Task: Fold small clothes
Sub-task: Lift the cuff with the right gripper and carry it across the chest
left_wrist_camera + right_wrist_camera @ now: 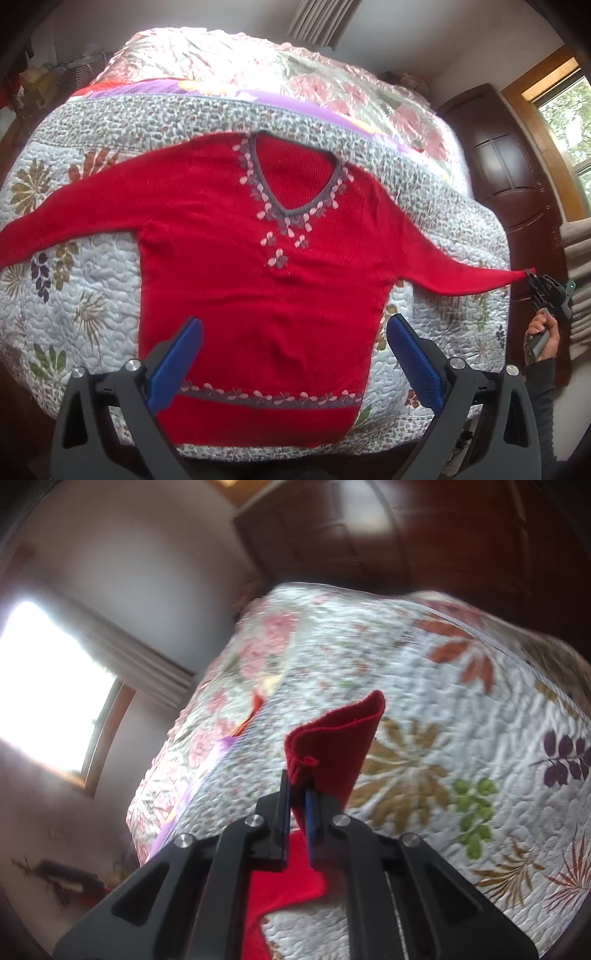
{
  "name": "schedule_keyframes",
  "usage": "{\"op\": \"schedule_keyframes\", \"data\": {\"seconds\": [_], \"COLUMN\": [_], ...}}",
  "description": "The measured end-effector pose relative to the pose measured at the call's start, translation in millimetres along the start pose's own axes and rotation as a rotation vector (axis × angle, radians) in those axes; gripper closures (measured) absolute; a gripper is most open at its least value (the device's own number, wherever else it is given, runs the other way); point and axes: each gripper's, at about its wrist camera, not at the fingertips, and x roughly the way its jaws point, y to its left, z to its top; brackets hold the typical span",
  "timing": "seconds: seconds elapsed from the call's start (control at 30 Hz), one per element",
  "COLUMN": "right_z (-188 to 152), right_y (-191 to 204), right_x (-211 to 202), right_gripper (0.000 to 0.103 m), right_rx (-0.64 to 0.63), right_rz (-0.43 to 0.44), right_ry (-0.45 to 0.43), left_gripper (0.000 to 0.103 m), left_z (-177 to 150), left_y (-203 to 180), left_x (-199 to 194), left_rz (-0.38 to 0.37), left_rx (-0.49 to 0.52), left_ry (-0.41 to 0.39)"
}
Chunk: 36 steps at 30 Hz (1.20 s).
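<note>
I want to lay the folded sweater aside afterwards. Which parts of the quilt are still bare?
Bare quilt lies below the left sleeve, beside the sweater body. A narrower strip lies under the right sleeve, which the right tongs hold. The leaf-print band above the collar is also bare. The centre is covered.

Red sweater's far sleeve end cut off at frame edge; motion-blurred wardrobe in right wrist view.

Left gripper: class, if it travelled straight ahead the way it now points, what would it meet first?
Most likely the red sweater: the open left gripper frames its lower body above the patterned hem. Depth is unclear, so contact distance cannot be judged.
</note>
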Motion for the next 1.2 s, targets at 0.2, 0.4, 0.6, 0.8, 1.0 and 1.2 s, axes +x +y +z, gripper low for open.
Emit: {"op": "schedule_keyframes", "data": {"seconds": [0.2, 0.4, 0.6, 0.8, 1.0, 1.2], "right_z": [-25.2, -58.9, -96.3, -133.4, -184.6, -249.1], "right_y": [74.5, 135.3, 181.6, 220.1, 255.2, 272.7], "right_x": [-6.8, -0.3, 9.1, 31.4, 69.0, 122.8], "right_gripper": [0.097, 0.097, 0.097, 0.097, 0.097, 0.097], "right_rx": [-0.117, -0.224, -0.285, -0.316, -0.364, -0.384], "right_rz": [0.045, 0.060, 0.073, 0.085, 0.085, 0.073], "right_ry": [0.002, 0.022, 0.054, 0.095, 0.171, 0.278], "left_gripper": [0.004, 0.004, 0.004, 0.004, 0.004, 0.004], "left_z": [16.4, 36.2, 55.7, 72.9, 92.7, 111.4], "left_y": [23.1, 46.5, 67.5, 85.4, 95.6, 96.1], "left_x": [-1.9, 2.1, 6.2, 17.4, 33.3, 56.2], "left_rz": [-0.092, -0.147, -0.169, -0.190, -0.231, -0.263], "left_rx": [-0.029, -0.060, -0.058, -0.034, 0.010, 0.057], "left_ry": [-0.001, 0.012, 0.017, 0.030, 0.047, 0.067]}}
